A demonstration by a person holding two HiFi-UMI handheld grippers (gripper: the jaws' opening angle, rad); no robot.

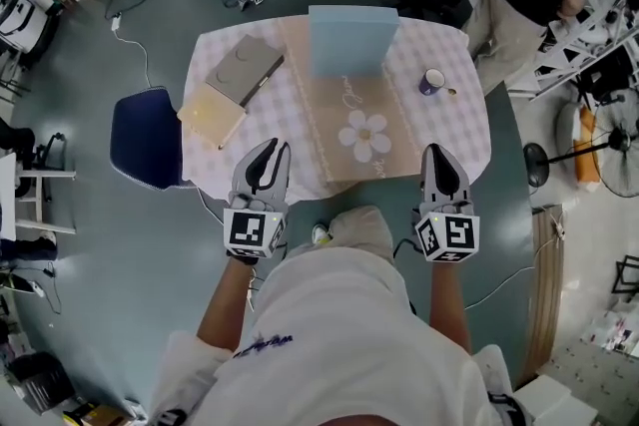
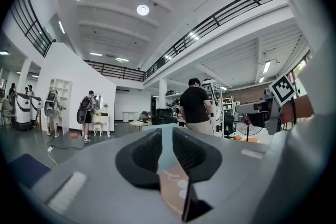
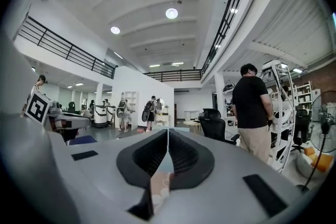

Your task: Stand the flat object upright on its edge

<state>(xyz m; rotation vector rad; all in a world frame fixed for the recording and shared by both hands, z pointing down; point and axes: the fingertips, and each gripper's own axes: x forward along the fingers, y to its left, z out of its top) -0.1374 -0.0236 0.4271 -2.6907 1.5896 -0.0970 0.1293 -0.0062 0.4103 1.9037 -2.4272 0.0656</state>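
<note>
Head view: blue slab (image 1: 351, 40) upright, crosswise

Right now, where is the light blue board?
Head view: the light blue board stands upright on the beige runner at the table far edge, grey book left of it, mug right.

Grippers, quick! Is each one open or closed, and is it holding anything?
Left gripper: open only by a narrow gap, holding nothing.
Right gripper: shut, jaws together, holding nothing.
</note>
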